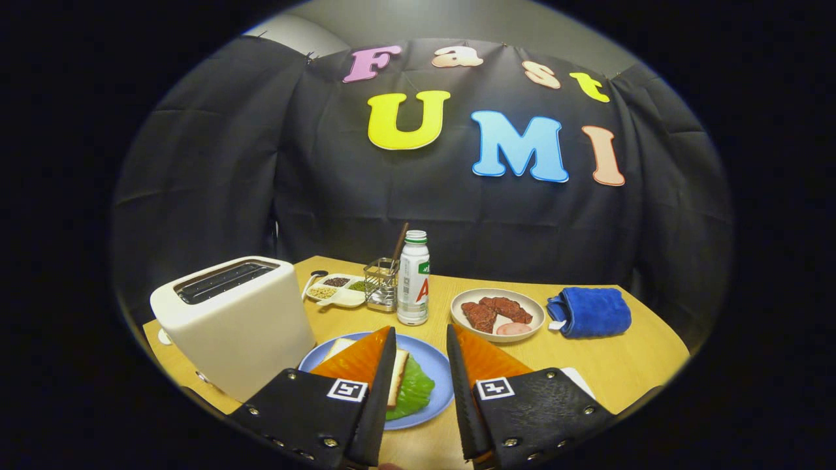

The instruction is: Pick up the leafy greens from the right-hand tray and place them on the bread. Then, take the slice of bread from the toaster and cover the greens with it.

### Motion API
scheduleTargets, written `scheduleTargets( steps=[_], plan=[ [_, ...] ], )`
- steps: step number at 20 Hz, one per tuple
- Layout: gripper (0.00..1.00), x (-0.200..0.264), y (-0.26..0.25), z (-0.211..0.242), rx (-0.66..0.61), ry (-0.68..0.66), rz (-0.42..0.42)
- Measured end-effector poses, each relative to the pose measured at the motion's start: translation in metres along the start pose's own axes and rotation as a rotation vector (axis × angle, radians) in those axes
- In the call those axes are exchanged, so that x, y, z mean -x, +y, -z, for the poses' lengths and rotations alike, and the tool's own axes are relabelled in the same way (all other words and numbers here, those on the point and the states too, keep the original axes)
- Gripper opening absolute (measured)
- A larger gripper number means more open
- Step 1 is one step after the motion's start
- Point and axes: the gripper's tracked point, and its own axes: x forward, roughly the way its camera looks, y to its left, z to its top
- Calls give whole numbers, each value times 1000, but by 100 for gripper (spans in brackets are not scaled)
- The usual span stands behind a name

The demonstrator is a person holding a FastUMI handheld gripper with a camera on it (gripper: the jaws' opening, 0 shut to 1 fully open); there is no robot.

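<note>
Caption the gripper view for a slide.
Open fingers hover over the blue plate, where bread covers the greens, beside the toaster.

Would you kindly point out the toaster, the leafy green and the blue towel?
toaster (245, 333): gripper view, front wall.
leafy green (415, 391): gripper view, leaf on the plate between the open tongs.
blue towel (593, 311): gripper view, folded top.

Black cloth wall (418, 196) draped behind a light wooden table (627, 365) — pale grey room wall (418, 19) peeking above.
</note>
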Motion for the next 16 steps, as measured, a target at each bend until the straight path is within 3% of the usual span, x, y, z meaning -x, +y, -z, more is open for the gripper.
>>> scheduleTargets(
  steps=[8, 12, 16],
  plan=[
    [46, 27, -64, -6, -42, -70, 21],
    [46, 44, -124, 0, 11, -101, 92],
    [46, 59, -163, 0, -26, -132, 77]
  ],
)
